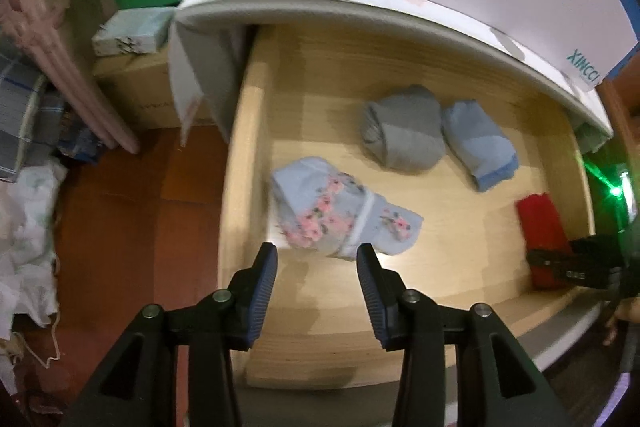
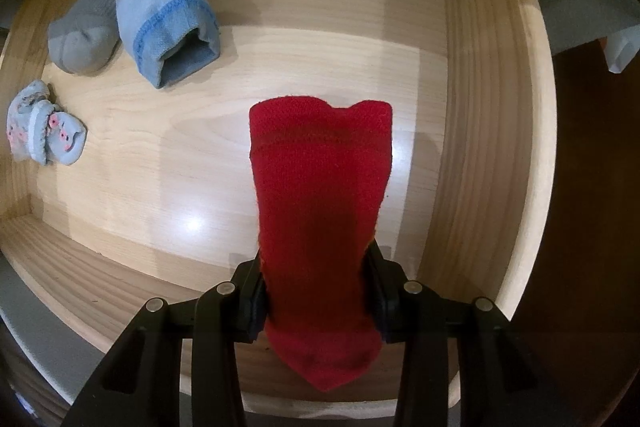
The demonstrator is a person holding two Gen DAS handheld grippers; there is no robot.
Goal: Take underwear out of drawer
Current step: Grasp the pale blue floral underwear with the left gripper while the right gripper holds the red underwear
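Red garment (image 2: pixel 320 227) clamped in right gripper (image 2: pixel 318 291) above drawer (image 2: pixel 480 107) floor | left gripper (image 1: pixel 316 291) spread, empty, near floral piece (image 1: pixel 340 207) | step: lifting out | next: likely raise clear of drawer front

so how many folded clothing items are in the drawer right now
4. A floral one near the left gripper, a grey one and a light blue one side by side toward the back, and a red one clamped in the right gripper.
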